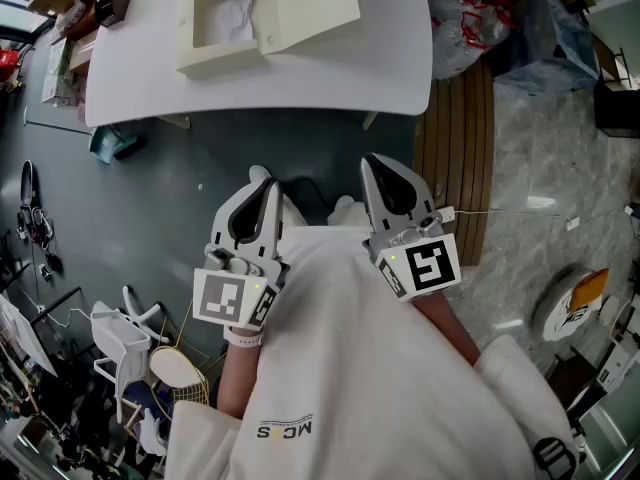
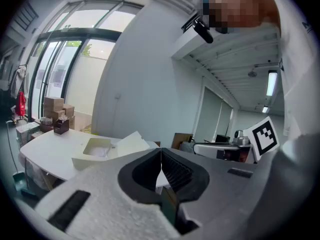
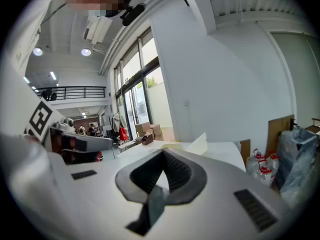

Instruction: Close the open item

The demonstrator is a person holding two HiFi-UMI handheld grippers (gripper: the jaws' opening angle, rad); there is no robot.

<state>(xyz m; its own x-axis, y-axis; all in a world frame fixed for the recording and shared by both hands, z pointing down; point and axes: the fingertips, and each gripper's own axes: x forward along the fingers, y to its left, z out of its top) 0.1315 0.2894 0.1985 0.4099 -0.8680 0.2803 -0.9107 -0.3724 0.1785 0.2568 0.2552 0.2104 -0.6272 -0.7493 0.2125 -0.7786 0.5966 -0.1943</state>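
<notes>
Two grey-and-white handheld grippers pointed forward from a person in a white top, side by side and short of a white round-cornered table (image 1: 330, 78). The left gripper (image 1: 262, 176) had its black ribbed jaws pressed together, with nothing between them. The right gripper (image 1: 372, 160), near it, also had its jaws fully closed on nothing.

On the table lay a cream-coloured shallow cardboard box (image 1: 215, 60), open. It sat well apart from both grippers, ahead of them and more in line with the left one. Its tray was on the left, with crumpled white paper (image 1: 235, 16) inside. Its hinged lid (image 1: 310, 8) was thrown back to the right of the tray; in the left gripper view the lid stood tilted upward rather than lying flat.

Several brown cardboard cartons (image 2: 54, 106) were stacked at the table's far left end. On the floor to the right of the table sat clear plastic bags with red handles (image 1: 465, 23), next to a brown slatted wooden panel (image 1: 455, 158). Dark grey floor (image 1: 150, 188) lay under the table's near edge.
</notes>
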